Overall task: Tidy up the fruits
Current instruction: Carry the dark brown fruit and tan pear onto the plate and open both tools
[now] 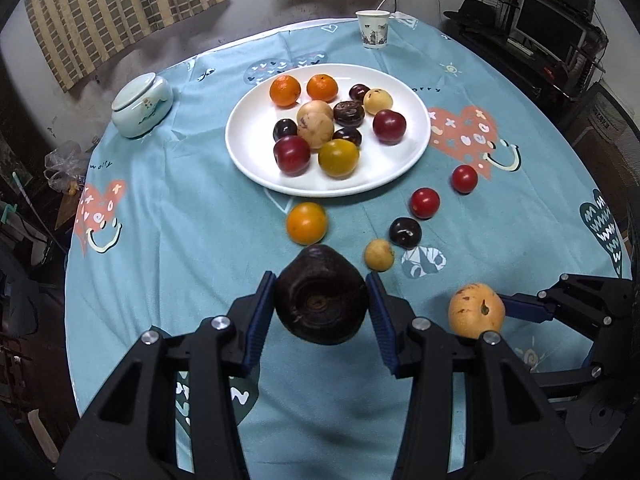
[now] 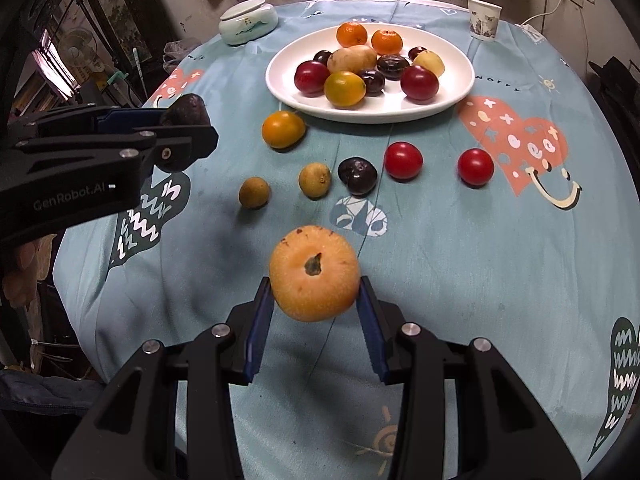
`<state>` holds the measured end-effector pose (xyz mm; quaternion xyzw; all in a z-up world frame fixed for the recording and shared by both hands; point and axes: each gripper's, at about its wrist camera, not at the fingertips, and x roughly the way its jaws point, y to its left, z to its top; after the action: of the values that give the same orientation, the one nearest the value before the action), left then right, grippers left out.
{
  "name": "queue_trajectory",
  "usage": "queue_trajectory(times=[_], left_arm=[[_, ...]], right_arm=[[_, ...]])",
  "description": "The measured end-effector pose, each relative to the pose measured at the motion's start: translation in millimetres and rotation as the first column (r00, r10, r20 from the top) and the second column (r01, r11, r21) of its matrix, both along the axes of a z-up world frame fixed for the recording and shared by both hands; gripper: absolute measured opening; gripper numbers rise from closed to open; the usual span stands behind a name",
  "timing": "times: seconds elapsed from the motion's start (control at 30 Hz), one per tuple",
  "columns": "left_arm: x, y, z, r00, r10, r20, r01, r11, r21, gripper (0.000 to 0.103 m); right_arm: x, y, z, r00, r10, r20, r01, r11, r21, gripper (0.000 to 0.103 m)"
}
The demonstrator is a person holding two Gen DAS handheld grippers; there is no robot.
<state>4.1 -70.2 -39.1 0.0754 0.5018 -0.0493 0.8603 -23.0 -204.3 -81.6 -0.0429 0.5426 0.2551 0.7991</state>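
My left gripper (image 1: 320, 280) is shut on a dark brown wrinkled fruit (image 1: 322, 300), held above the blue tablecloth; the right wrist view shows the same gripper (image 2: 188, 128) and dark fruit (image 2: 188, 110) at the left. My right gripper (image 2: 316, 280) is shut on a round orange-tan fruit (image 2: 315, 274), also seen as the tan fruit (image 1: 476, 310) at the lower right. Further off stands a white plate (image 1: 256, 148) with several fruits. Loose on the cloth lie an orange-yellow fruit (image 1: 307, 223), a dark plum (image 1: 405, 233), small tan fruits (image 2: 315, 179) and two red ones (image 1: 425, 203).
A paper cup (image 1: 373, 29) stands at the table's far edge and a pale lidded ceramic jar (image 1: 142, 105) at the far left. The round table drops off on all sides. A desk with a monitor (image 1: 552, 36) is beyond the right edge.
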Motion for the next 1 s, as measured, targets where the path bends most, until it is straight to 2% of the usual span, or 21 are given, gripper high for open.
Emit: queue_trajectory(times=[0.53, 0.7, 0.87, 1.0], left_arm=[[23, -8, -12, 0.998, -0.036, -0.042, 0.036, 0.999, -0.004, 0.047], [44, 6, -6, 0.999, -0.010, -0.032, 0.008, 0.999, -0.052, 0.047], [60, 14, -2, 1.000, 0.008, -0.015, -0.009, 0.998, -0.067, 0.047], [64, 23, -4, 1.000, 0.022, -0.018, -0.024, 0.996, -0.082, 0.047]], right_arm=[[15, -7, -12, 0.999, -0.006, -0.044, 0.006, 1.000, -0.001, 0.042], [39, -11, 5, 1.000, -0.013, -0.003, 0.013, 1.000, 0.024, 0.042], [64, -17, 26, 0.998, -0.034, 0.052, 0.031, 0.998, 0.053, 0.042], [66, -17, 28, 0.998, -0.025, 0.051, 0.022, 0.999, 0.049, 0.042]])
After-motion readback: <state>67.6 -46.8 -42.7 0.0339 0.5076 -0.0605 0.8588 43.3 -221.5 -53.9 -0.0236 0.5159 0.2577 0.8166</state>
